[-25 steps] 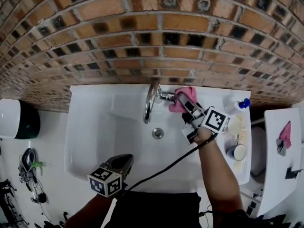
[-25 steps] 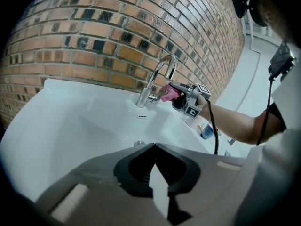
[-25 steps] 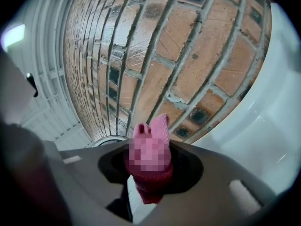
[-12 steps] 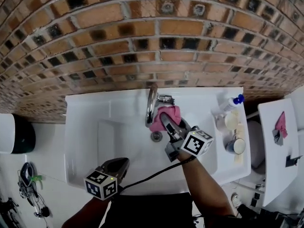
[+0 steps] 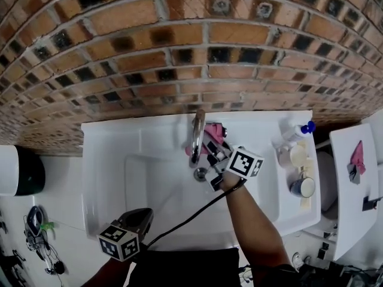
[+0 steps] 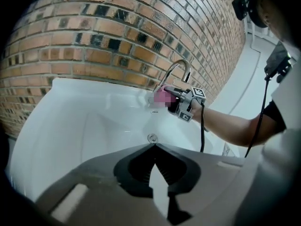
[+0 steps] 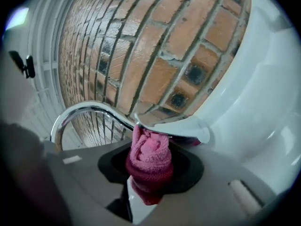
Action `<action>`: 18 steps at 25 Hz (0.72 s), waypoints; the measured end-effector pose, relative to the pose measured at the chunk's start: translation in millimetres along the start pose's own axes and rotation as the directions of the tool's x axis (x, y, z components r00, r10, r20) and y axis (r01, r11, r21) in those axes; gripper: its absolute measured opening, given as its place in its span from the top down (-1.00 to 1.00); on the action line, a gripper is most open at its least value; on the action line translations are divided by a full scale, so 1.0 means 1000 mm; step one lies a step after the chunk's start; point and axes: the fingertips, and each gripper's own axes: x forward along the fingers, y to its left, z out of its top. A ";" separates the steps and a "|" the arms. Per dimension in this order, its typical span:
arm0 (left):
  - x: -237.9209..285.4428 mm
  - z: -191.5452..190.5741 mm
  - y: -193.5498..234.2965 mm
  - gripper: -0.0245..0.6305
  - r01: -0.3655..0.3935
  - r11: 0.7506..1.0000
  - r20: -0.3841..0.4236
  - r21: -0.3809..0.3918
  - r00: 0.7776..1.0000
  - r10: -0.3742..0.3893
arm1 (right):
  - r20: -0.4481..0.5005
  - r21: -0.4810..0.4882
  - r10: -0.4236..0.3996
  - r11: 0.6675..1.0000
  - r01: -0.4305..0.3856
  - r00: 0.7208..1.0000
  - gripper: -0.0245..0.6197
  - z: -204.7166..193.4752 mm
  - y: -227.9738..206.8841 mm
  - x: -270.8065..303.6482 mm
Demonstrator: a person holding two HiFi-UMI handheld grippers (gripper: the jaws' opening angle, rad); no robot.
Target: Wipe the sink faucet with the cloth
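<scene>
Closest to me, my left hand-held gripper [image 5: 143, 215] hangs over the front edge of the white ceramic sink [image 5: 105, 178]. Its jaws are drawn together with nothing between them, pointing across the basin toward the round metal drain [image 5: 200, 173]. It is well apart from the work.

Past the drain, my right hand-held gripper [image 5: 213, 149] reaches over the basin, its marker cube facing up. Its jaws are clamped on the bunched pink terry cloth [image 7: 149, 160], which bulges out from between them in a tight roll.

The cloth is pressed against the curved chrome faucet [image 5: 196, 137], touching the right side of the spout near the back of the sink. In the right gripper view the spout arcs away to the left from where the cloth meets it.

On the sink's right ledge stands a white bottle with a blue cap [image 5: 300, 130], near the back corner. Behind everything rises the red-brown brick wall [image 5: 179, 58].
</scene>
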 end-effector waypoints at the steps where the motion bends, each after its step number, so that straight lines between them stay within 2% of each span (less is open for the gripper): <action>1: 0.002 0.001 -0.002 0.91 0.008 1.000 -0.001 0.000 1.000 -0.008 | 0.004 0.067 0.031 0.997 -0.031 1.000 0.47 0.000 0.001 0.001; 3: 0.009 0.006 -0.009 0.91 0.027 1.000 0.004 0.006 1.000 -0.027 | 0.017 0.165 0.113 0.980 -0.114 0.993 0.47 0.004 0.009 0.005; 5: 0.015 0.011 -0.018 0.91 0.047 0.999 0.012 0.011 0.999 -0.047 | 0.017 0.225 0.131 0.965 -0.132 0.991 0.47 0.006 0.005 0.005; 8: 0.021 0.017 -0.026 0.91 0.066 0.998 0.016 0.013 0.998 -0.067 | 0.022 0.319 0.076 0.945 -0.079 0.997 0.47 0.001 -0.015 -0.001; 10: 0.023 0.018 -0.027 0.91 0.068 0.998 0.015 0.013 0.998 -0.068 | 0.030 0.348 0.041 0.936 -0.048 0.999 0.47 -0.003 -0.027 -0.006; 14: 0.025 0.017 -0.027 0.91 0.058 0.998 0.009 0.013 0.998 -0.058 | 0.013 0.287 0.010 0.958 -0.014 1.000 0.47 -0.007 -0.032 -0.008; 18: 0.026 0.015 -0.027 0.91 0.052 0.999 0.011 0.004 0.999 -0.052 | -0.061 0.193 -0.105 0.975 0.115 0.993 0.47 -0.019 -0.043 -0.013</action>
